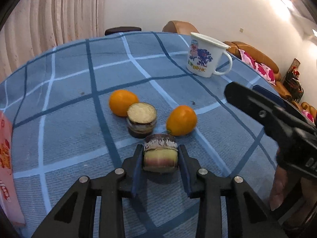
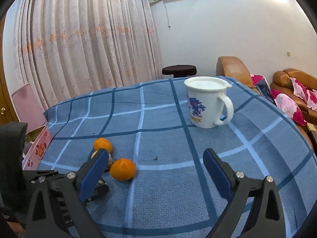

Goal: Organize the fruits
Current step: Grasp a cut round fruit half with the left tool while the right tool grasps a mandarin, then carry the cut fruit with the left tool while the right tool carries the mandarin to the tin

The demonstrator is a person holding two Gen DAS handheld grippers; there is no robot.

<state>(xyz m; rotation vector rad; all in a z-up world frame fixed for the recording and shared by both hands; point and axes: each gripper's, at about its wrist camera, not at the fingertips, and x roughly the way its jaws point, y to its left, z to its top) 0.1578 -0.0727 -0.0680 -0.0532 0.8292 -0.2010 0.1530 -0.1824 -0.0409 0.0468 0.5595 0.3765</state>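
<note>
My left gripper is shut on a short sugarcane piece, held just above the blue checked tablecloth. A second sugarcane piece stands upright ahead, touching the left orange. A second orange lies just right of it. My right gripper is open and empty, hovering over the cloth; it also shows in the left wrist view at the right. In the right wrist view both oranges lie at the left, with the left gripper beside them.
A white printed mug stands at the far right of the table; it also shows in the right wrist view. A pink box sits at the left edge. Curtains, a stool and sofas lie beyond.
</note>
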